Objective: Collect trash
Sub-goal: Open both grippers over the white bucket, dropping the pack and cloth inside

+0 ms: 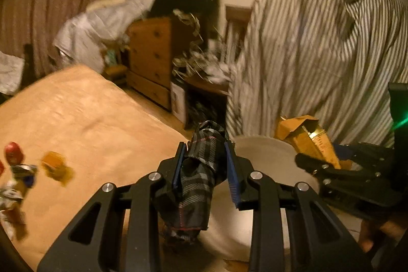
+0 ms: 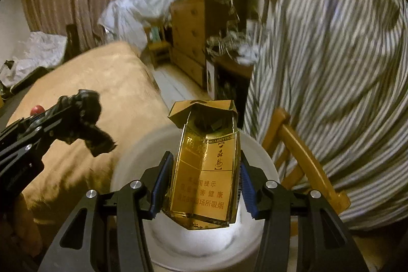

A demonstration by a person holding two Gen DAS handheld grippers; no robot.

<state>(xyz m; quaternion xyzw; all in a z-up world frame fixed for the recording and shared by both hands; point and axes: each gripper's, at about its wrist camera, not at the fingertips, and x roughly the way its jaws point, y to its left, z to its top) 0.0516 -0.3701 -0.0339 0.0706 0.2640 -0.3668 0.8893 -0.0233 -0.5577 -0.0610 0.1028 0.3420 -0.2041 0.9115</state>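
My left gripper [image 1: 205, 170] is shut on a dark plaid wrapper [image 1: 197, 185], crumpled and long, held above the bed's edge beside a white round bin [image 1: 265, 157]. My right gripper [image 2: 202, 182] is shut on an opened gold cigarette pack [image 2: 206, 170], held over the bin's mouth [image 2: 257, 157]. The pack also shows in the left wrist view [image 1: 308, 142], with the right gripper [image 1: 331, 170] around it. The left gripper with the wrapper shows at the left of the right wrist view [image 2: 84, 116]. Several small items lie on the bed: a red-topped piece [image 1: 14, 156], an orange wrapper [image 1: 54, 167], a crumpled foil packet [image 1: 15, 185].
A tan bed [image 1: 89, 119] fills the left. A striped cloth [image 1: 318, 55] hangs at the right over a wooden chair [image 2: 306, 149]. A wooden dresser [image 1: 150, 57] and a cluttered side table [image 1: 204, 78] stand at the back. Curtains [image 1: 58, 4] cover the far left wall.
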